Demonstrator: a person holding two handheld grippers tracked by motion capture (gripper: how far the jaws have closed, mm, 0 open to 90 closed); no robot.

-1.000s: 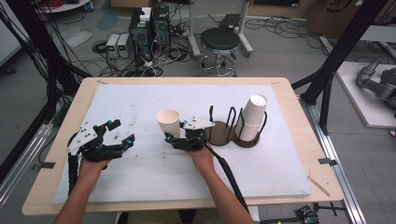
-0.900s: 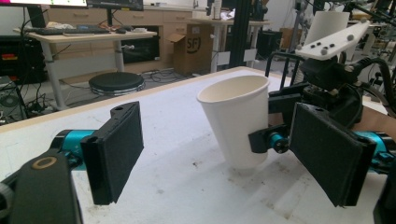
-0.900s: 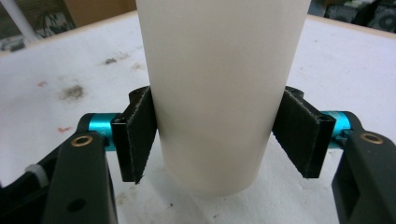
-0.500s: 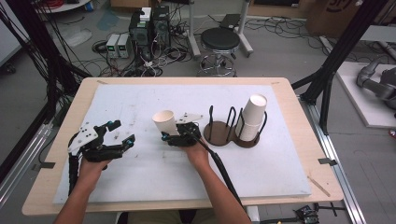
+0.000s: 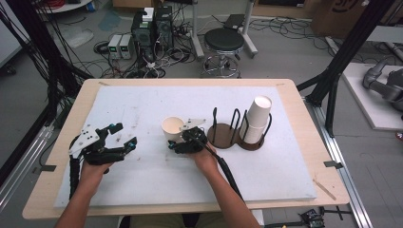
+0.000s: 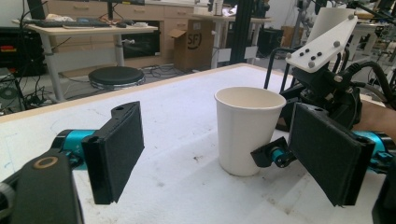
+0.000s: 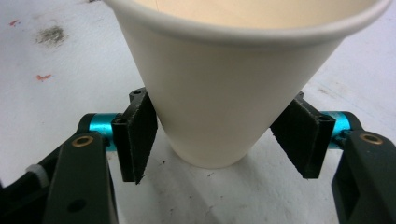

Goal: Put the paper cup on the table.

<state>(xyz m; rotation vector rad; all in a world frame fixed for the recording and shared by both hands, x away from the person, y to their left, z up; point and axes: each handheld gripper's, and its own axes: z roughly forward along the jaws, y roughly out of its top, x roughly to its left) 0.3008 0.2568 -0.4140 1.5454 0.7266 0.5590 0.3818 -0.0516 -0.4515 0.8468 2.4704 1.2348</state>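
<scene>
Paper cup [image 5: 172, 128]: we see it upright on the white mat [image 5: 142, 104], near the middle of the table [image 5: 304, 118], just left of the wooden rack; from the left gripper view [image 6: 246, 128] its base sits on the mat, mouth up and empty.

Right gripper [image 5: 179, 144]: we find its two pads on either side of the cup's lower wall. In the right gripper view [image 7: 219, 140] the left pad meets the cup, while the right pad looks to be touching too, though we cannot be sure of full contact. We read it as closed around the cup.

Left gripper [image 5: 121, 134]: we see it held low over the mat's left part, well apart from the cup, jaws spread wide with nothing between them [image 6: 224, 163].

Wooden rack [image 5: 225, 134]: we see black wire loops on round bases, just right of the right gripper.

Cup stack [image 5: 256, 118]: we see it standing in the rack's right-hand loop.
</scene>
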